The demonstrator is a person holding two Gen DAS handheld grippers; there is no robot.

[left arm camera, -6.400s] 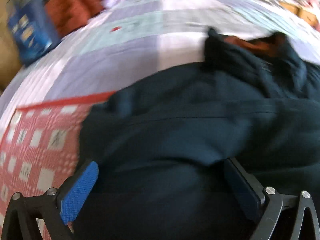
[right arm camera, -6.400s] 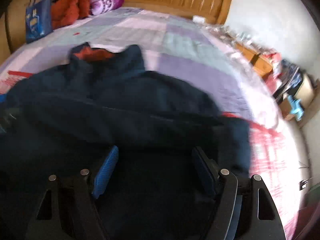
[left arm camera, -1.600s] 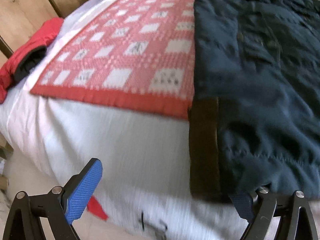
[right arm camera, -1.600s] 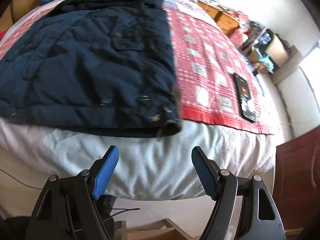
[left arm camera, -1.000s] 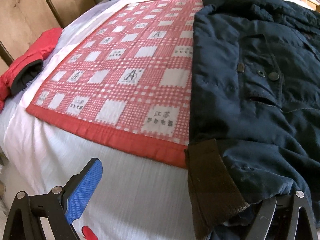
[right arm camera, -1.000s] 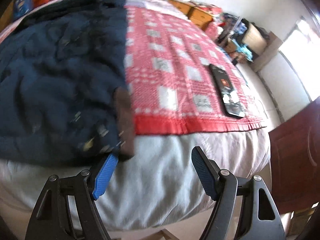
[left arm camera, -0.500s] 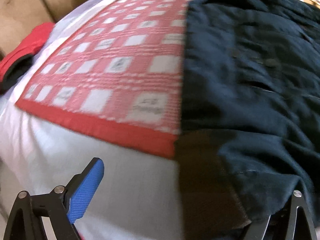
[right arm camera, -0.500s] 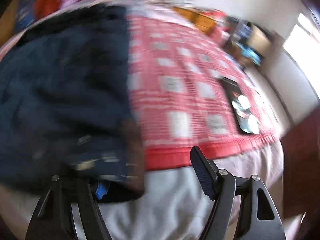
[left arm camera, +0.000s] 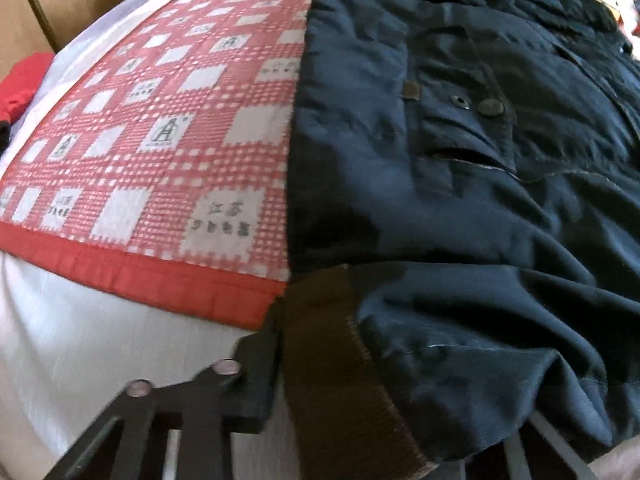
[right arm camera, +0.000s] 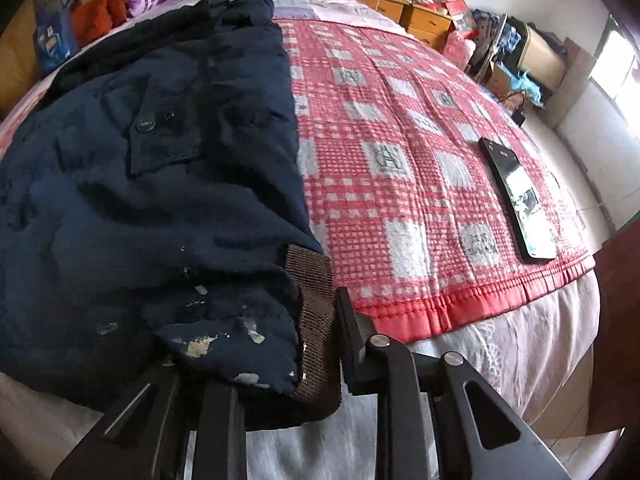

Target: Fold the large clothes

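A dark navy jacket (left arm camera: pixel 460 200) lies flat on the bed, hem toward me, with a brown ribbed band (left arm camera: pixel 320 340) at its bottom corner. My left gripper (left arm camera: pixel 332 380) is closing on that corner: one black finger (left arm camera: pixel 256 360) presses the band and the other is hidden under the cloth. In the right wrist view the jacket (right arm camera: pixel 160 180) shows pale stains near its hem. My right gripper (right arm camera: pixel 304 344) is closing on the other corner's brown band (right arm camera: pixel 312 280), with one finger (right arm camera: pixel 348 320) against it and the other covered.
A red and white checked blanket (right arm camera: pixel 400 160) covers the bed beside the jacket, with a black phone (right arm camera: pixel 516 200) on it. White sheet (left arm camera: pixel 80 340) drops over the bed's near edge. Orange clothes (right arm camera: pixel 100 12) and a blue bag (right arm camera: pixel 52 40) sit by the headboard.
Both grippers stood open at the hem half a second ago. Their jaws have now come together on the jacket's two bottom corners, and both have moved slightly closer to the cloth.
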